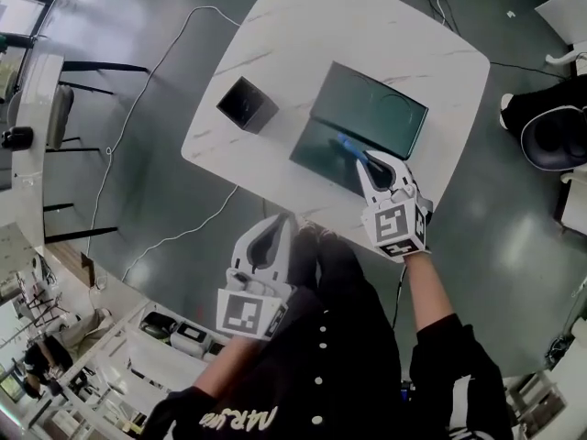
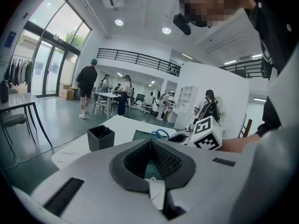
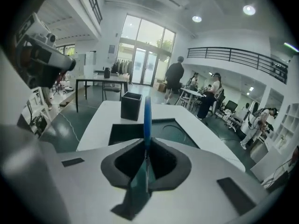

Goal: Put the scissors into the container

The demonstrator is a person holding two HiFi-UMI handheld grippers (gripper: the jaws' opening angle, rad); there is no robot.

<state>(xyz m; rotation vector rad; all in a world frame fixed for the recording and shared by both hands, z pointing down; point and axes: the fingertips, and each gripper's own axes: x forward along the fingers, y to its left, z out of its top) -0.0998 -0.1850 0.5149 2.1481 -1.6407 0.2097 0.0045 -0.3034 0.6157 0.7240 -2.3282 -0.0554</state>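
My right gripper (image 1: 363, 160) hangs over the near part of a dark green mat (image 1: 376, 108) and is shut on the scissors (image 1: 347, 143). Their blue handle (image 3: 147, 118) sticks out forward between the jaws, edge-on, and the blades are hidden inside. The container (image 1: 246, 104) is a black, open-topped square box on the white table (image 1: 275, 35), left of the mat; it stands ahead of the scissors (image 3: 131, 105). My left gripper (image 1: 281, 220) is held low by the table's near edge, shut with nothing in it. From the left gripper (image 2: 150, 141) I see the container (image 2: 101, 137) and the blue handle (image 2: 160, 133).
A white cable (image 1: 147, 90) trails across the floor left of the table. Another person's shoe (image 1: 507, 110) and a round white object (image 1: 553, 136) lie at the right. People, tables and chairs stand in the far background (image 2: 112, 94).
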